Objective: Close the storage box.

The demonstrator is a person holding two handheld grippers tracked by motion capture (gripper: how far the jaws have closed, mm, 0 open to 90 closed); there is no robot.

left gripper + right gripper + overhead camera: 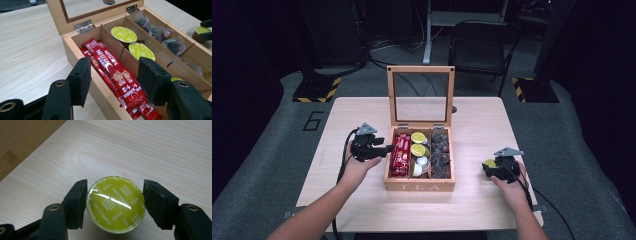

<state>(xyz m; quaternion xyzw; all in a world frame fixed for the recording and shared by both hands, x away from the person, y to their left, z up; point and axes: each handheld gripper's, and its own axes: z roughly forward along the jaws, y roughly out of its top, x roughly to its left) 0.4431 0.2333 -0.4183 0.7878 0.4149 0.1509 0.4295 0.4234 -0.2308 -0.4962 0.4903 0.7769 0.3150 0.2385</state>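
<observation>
Right gripper [115, 205], seen along its own jaws: the two black pads are clamped on a coffee capsule [115, 204] with a yellow-green foil lid printed CAPPUCCINO, one pad against each side of the rim, lid facing up. Beneath it lies the pale wooden table [155, 150]. From above, the right gripper [495, 168] and capsule [490, 163] sit over the table to the right of the wooden tea box [419, 187], clear of its side wall. Left gripper [113, 82]: its jaws stand apart with nothing between the pads, straddling the near left corner of the box [100, 93], one pad outside the wall and the other over the interior. From above, the left gripper [379, 149] is just beside the box's left wall. The box holds three compartments: red coffee sticks [117, 80] in the left one, two more green-lidded capsules [132, 42] in the middle one, and clear tea bags [165, 35] in the right one. The glass-paned lid [420, 95] stands open and upright at the rear.
</observation>
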